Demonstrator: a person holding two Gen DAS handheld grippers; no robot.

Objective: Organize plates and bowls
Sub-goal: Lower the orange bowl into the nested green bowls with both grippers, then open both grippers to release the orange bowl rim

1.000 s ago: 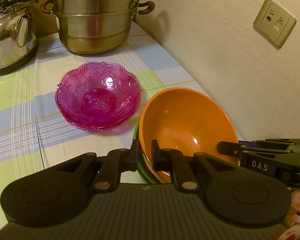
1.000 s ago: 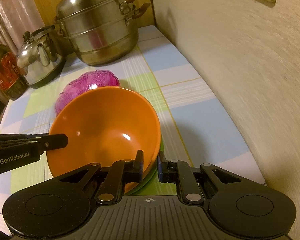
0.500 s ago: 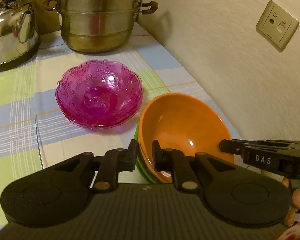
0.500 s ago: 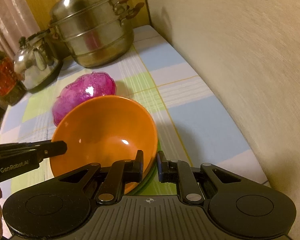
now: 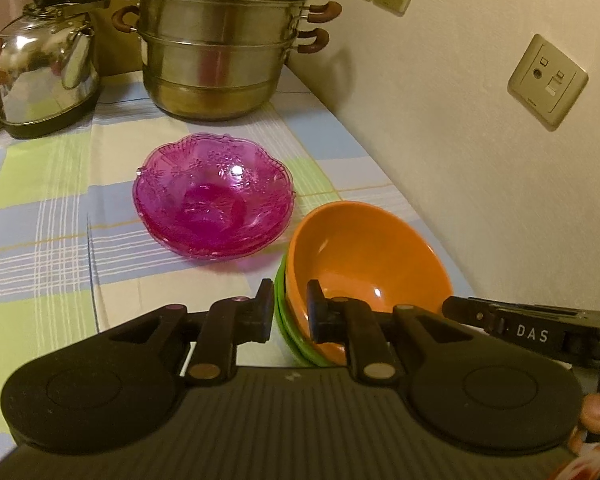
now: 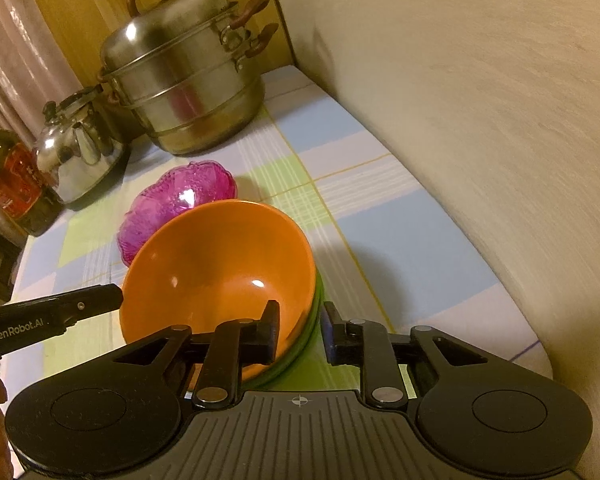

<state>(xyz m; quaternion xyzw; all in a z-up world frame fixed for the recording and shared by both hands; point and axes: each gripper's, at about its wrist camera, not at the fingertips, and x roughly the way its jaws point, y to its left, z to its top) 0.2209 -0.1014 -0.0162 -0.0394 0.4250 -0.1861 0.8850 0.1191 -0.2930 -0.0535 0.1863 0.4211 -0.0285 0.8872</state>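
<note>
An orange bowl (image 5: 364, 256) (image 6: 220, 264) sits nested in a green bowl (image 5: 288, 328) (image 6: 306, 340) on the checked cloth, close to the wall. My left gripper (image 5: 291, 308) straddles the near left rim of this stack. Its jaws are opening, with the rim between them and one finger inside the orange bowl. My right gripper (image 6: 300, 328) straddles the opposite rim. Its jaws are opening too, and a gap shows beside the rim. A pink glass bowl (image 5: 212, 200) (image 6: 180, 196) stands just beyond the stack.
A steel steamer pot (image 5: 220, 60) and a kettle (image 5: 44, 68) stand at the back of the checked cloth (image 5: 40, 240). The wall (image 5: 460, 140) with sockets (image 5: 548, 80) runs along the right. An oil bottle (image 6: 8, 184) is at the far left.
The orange bowl has come down from a tilt and settled into the green bowl. Both grippers' jaws have widened, the right one more. The left gripper has drawn back slightly.
</note>
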